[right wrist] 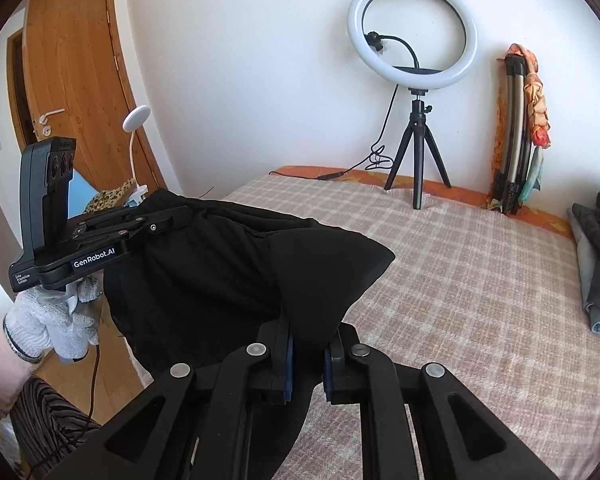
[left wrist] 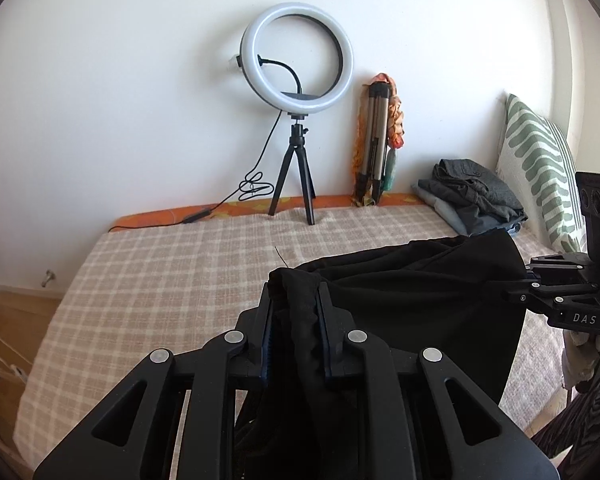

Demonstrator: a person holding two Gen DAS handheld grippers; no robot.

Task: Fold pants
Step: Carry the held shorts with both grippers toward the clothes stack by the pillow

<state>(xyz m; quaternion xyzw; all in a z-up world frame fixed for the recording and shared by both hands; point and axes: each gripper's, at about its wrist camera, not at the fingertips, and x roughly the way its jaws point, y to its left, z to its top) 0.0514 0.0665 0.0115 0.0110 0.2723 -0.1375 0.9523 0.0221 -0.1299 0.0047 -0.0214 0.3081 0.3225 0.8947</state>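
Left gripper [left wrist: 294,300]: your fingers are clamped on a bunched band of the pants [left wrist: 420,292]; a thick wad like that could creep out if you tug.
Pants: hanging between your fingers, above the bed [left wrist: 172,280].
Right gripper [right wrist: 308,344]: fingers pinch one thin corner; a slack hold may drop it and skew the fold.

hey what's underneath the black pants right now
The black pants hang above the checked bedspread, held up by both claws, left and right. The bedspread directly below them is hidden.
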